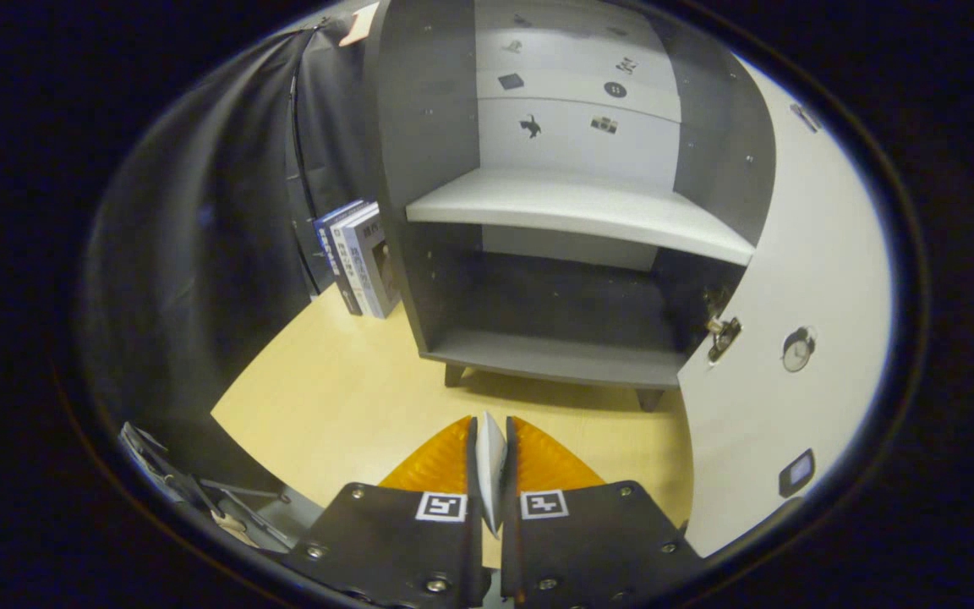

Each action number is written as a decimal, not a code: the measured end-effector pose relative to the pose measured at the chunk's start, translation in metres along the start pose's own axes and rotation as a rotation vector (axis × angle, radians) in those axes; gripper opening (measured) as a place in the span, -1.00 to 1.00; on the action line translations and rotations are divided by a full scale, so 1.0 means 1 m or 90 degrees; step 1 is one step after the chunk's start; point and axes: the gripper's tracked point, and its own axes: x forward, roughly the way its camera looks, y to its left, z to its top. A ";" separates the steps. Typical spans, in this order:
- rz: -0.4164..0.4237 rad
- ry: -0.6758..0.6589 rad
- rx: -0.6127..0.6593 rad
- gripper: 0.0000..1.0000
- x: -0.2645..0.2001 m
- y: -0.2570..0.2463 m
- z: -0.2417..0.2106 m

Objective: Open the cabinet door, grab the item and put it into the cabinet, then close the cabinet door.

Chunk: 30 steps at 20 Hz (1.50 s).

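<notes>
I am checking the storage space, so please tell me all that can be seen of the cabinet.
The cabinet is a small grey unit, apparently laminated board, standing upright on short legs on the pale wooden table, beyond the claw. Its white door, hinged on the right, is swung wide open. One light shelf divides the inside; both compartments look empty. Small stickers mark the back panel. Books stand beside its left wall. The claw grips a thin white item.

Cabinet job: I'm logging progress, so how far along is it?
Done: the cabinet door stands swung open. In hand: the gripper is shut on a thin white item, short of the cabinet. Left: set the item inside the cabinet, then close the door.
</notes>
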 end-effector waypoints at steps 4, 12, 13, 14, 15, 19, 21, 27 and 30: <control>-0.002 -0.057 0.012 -0.82 -0.017 -0.007 0.055; 0.005 -0.151 0.042 -0.82 -0.033 -0.024 0.148; 0.007 -0.159 0.048 -0.82 -0.034 -0.026 0.156; 0.006 -0.164 0.050 -0.82 -0.034 -0.029 0.163; 0.004 -0.173 0.051 -0.82 -0.032 -0.033 0.170; -0.006 -0.181 0.056 -0.82 -0.020 -0.049 0.191; -0.004 -0.176 0.070 -0.82 -0.012 -0.056 0.198; -0.034 -0.126 0.049 -0.82 0.022 -0.076 0.202; -0.033 -0.097 0.043 -0.83 0.038 -0.080 0.202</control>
